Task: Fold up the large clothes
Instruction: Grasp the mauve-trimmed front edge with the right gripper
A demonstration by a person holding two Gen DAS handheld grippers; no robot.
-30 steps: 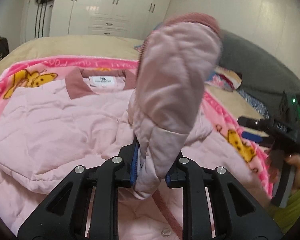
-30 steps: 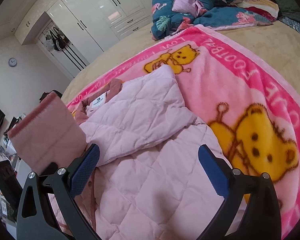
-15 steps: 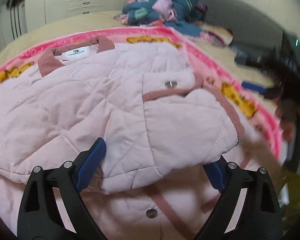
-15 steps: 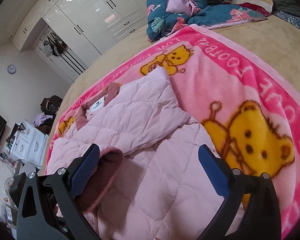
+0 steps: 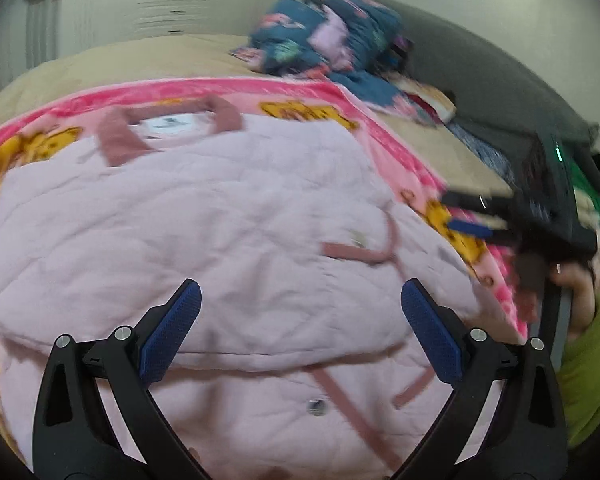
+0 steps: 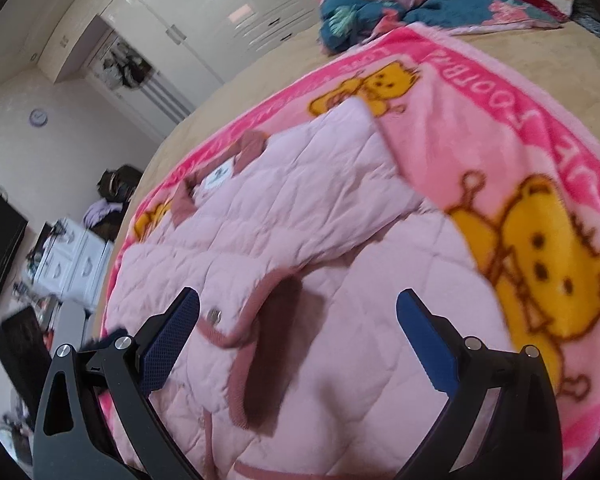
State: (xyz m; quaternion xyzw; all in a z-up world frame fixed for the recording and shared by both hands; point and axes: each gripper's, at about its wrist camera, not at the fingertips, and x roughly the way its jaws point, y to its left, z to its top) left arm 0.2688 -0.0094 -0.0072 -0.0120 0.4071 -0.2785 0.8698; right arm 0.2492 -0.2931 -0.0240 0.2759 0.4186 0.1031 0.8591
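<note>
Sleeve (image 5: 380, 248) released onto jacket (image 5: 180, 216), left tool (image 5: 300, 320) opening (empty)

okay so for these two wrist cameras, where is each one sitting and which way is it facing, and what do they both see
Left wrist: on the left gripper, jaws opening with nothing between them, looking down over the pink jacket; the right gripper and a green sleeve show at right.
Right wrist: on the right gripper, open, facing down across the jacket's folded sleeve.
Shared: the jacket, the bear blanket and the bedding pile.
</note>
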